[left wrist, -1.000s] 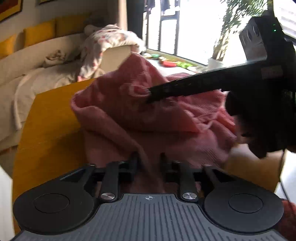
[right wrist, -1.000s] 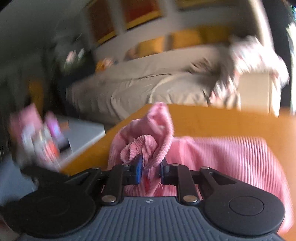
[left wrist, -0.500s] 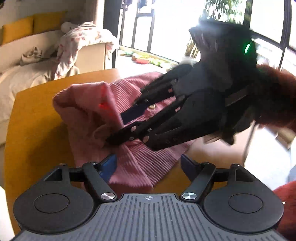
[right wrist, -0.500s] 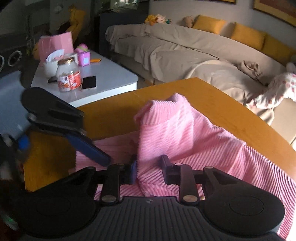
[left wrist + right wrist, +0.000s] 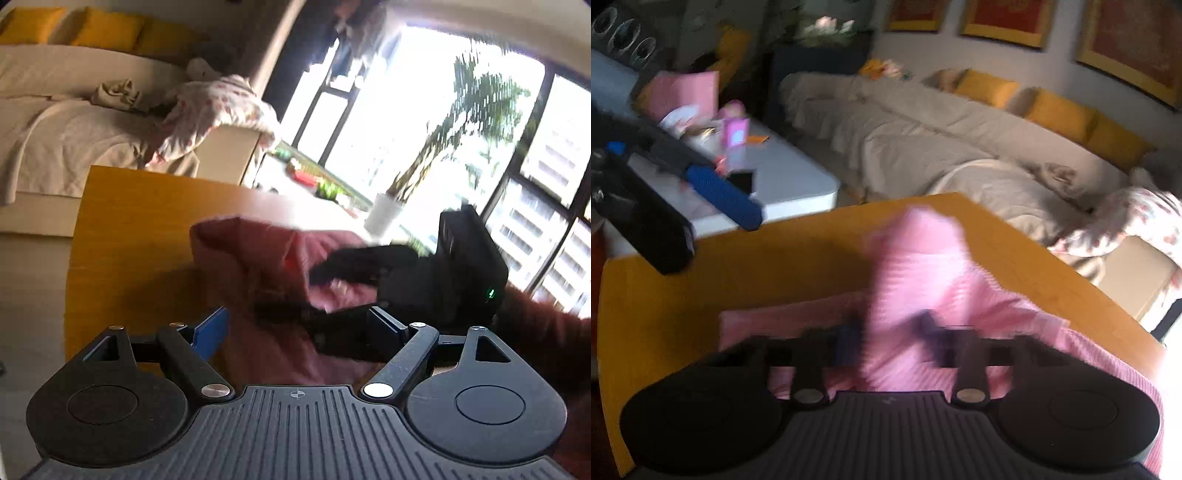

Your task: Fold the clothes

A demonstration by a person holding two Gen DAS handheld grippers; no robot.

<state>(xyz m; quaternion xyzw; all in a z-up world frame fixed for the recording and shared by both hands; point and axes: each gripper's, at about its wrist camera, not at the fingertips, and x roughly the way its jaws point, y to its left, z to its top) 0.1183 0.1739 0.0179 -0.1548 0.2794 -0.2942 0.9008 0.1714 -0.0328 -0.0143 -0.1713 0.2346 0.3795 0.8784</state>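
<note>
Here my left gripper (image 5: 299,328) stands with its jaws wide and opening, the blue pad (image 5: 210,334) clear of the cloth; nothing is pinched, though the near edge of the pink ribbed garment (image 5: 258,266) lies in the gap between the fingers. My right gripper (image 5: 892,334) is narrow and closing, clamped on a fold of that garment, which rises in a peak just beyond its fingers, though this view is blurred. The garment lies bunched on the yellow table (image 5: 713,266), spreading from the middle towards the near edge and the right-hand edge as the right wrist view shows it; the left side of the table is bare wood. In the left wrist view my right gripper reaches in from the right over the cloth. Beyond the far edge stands a sofa (image 5: 923,133) under a beige cover, with yellow cushions (image 5: 1056,110) along its back.
</note>
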